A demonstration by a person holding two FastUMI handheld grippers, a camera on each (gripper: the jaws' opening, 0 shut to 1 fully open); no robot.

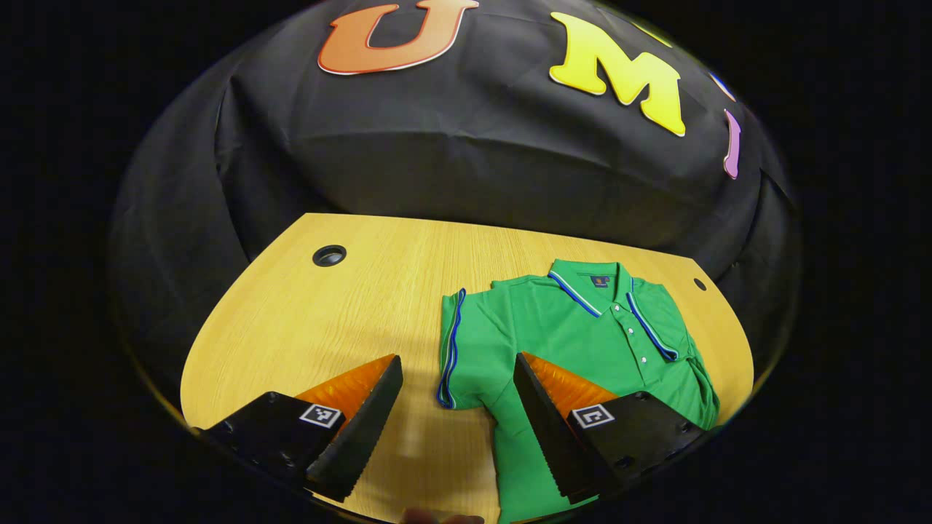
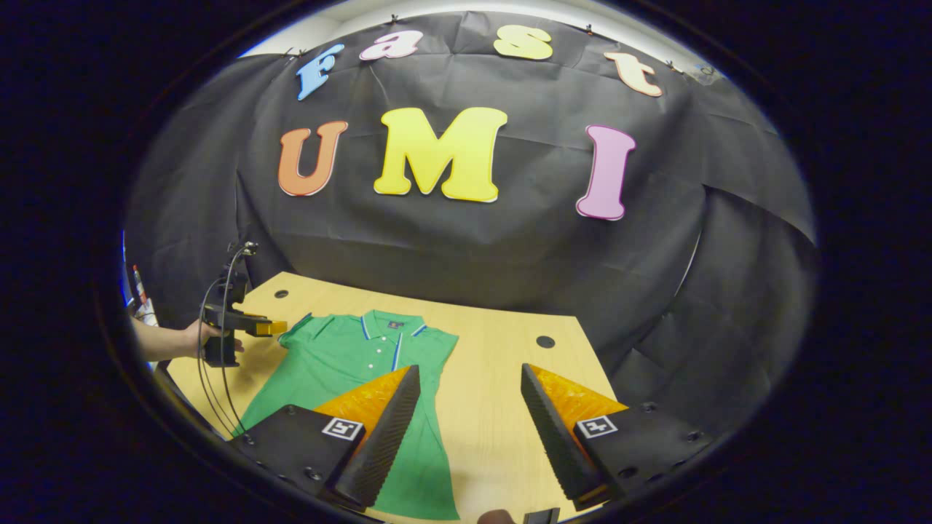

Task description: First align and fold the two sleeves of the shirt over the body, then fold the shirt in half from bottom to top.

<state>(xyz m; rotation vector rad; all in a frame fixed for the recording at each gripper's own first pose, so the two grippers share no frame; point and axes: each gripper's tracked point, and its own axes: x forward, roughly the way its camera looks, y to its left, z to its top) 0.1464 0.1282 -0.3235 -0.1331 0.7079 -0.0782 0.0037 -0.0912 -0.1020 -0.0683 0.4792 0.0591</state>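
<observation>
A green polo shirt (image 1: 582,327) with blue-and-white trim lies face up on the wooden table (image 1: 306,320), collar toward the wall. In the left gripper view its near sleeve (image 1: 455,349) spreads flat, and my left gripper (image 1: 457,356) hangs open just above that sleeve, one finger over bare wood and the other over the body. The far sleeve looks tucked in along the body's edge. In the right gripper view the shirt (image 2: 342,364) sits left of centre. My right gripper (image 2: 470,367) is open above its right edge, holding nothing. The left gripper (image 2: 251,325), held by a hand (image 2: 196,338), hovers by the shirt's left sleeve.
The table has round cable holes (image 1: 329,255) (image 2: 545,341) near its back corners. Black cloth hangs as a wall right behind the table. Cables (image 2: 211,364) trail from the left gripper over the table's left edge. Bare wood lies to either side of the shirt.
</observation>
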